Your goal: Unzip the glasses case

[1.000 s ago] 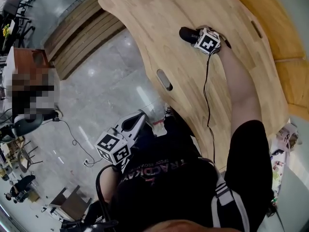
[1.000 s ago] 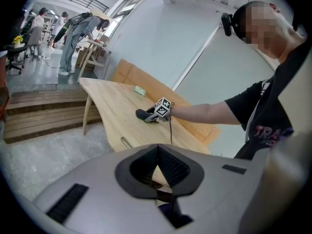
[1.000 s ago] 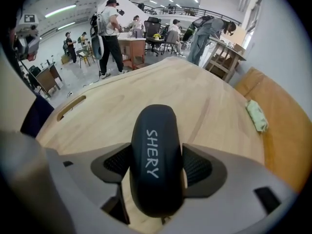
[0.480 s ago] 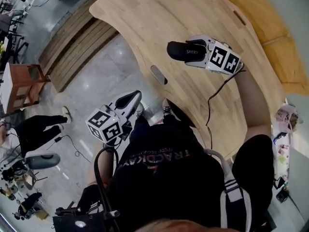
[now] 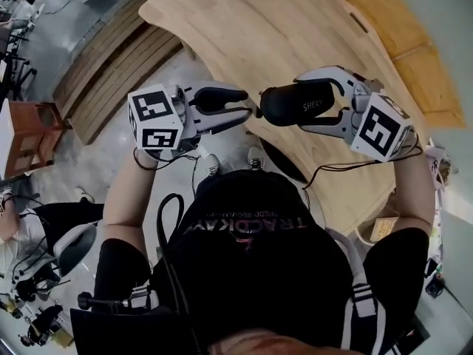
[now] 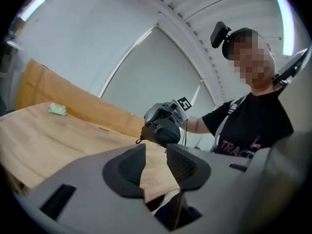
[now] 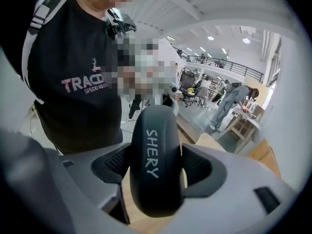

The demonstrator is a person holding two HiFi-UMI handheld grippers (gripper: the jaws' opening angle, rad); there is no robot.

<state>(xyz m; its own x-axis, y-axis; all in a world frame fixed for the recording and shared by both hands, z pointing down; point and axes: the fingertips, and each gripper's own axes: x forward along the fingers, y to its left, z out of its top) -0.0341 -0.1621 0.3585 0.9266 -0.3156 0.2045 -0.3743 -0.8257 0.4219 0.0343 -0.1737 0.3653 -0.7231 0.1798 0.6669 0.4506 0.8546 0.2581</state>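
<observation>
Both hands are up in front of the person's black T-shirt (image 5: pixel 259 265). The right hand-held gripper (image 5: pixel 299 100) is clenched across the middle of the black, oval, zip-around glasses case (image 5: pixel 292 103). The right gripper view shows it plainly: the two dark pads press on either flank of the glasses case (image 7: pixel 155 167), and its white "SHERY" lettering runs up the rounded face between them. The case is held in the air, lengthways from right to left, at the curved edge of the light wooden counter (image 5: pixel 281 21).

Over on the other side, the left hand-held gripper (image 5: pixel 245 103) points straight at the case's free end, tips just beside it. Whether they touch it, the head view does not settle. Its jaws have just been opening. In the left gripper view the left hand-held gripper (image 6: pixel 156 150) stands released, pads part-way apart, with nothing between them but the wood of the counter (image 6: pixel 58 135) beyond. Just past the tips sits the glasses case (image 6: pixel 161 130), and a small dark zipper pull (image 6: pixel 139 140) dangles from its near end. Far back on the counter lies a small pale green object (image 6: pixel 57 109).
</observation>
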